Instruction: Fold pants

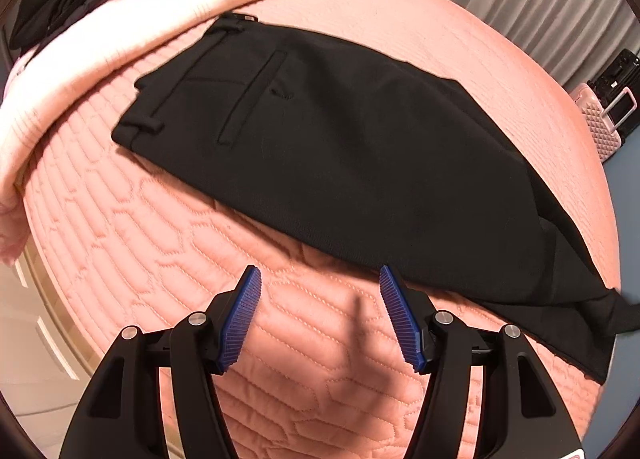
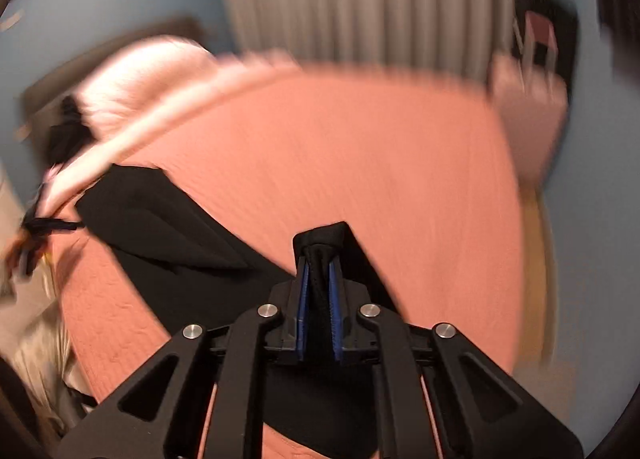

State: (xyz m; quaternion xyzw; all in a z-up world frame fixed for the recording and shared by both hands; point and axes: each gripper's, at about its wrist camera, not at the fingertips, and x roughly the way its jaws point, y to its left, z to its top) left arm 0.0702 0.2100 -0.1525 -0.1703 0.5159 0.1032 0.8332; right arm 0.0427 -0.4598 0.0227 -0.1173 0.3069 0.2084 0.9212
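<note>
Pants [image 1: 340, 147] lie flat on the bed [image 1: 160, 243]. Right gripper [image 2: 319, 279] pinches the leg end; left gripper [image 1: 320, 299] spread wide, holding nothing. Risk: thin pinch slips, fold lands crooked.

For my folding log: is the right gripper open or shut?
Shut on the pants. The right gripper has black cloth pinched between its blue pads.
</note>
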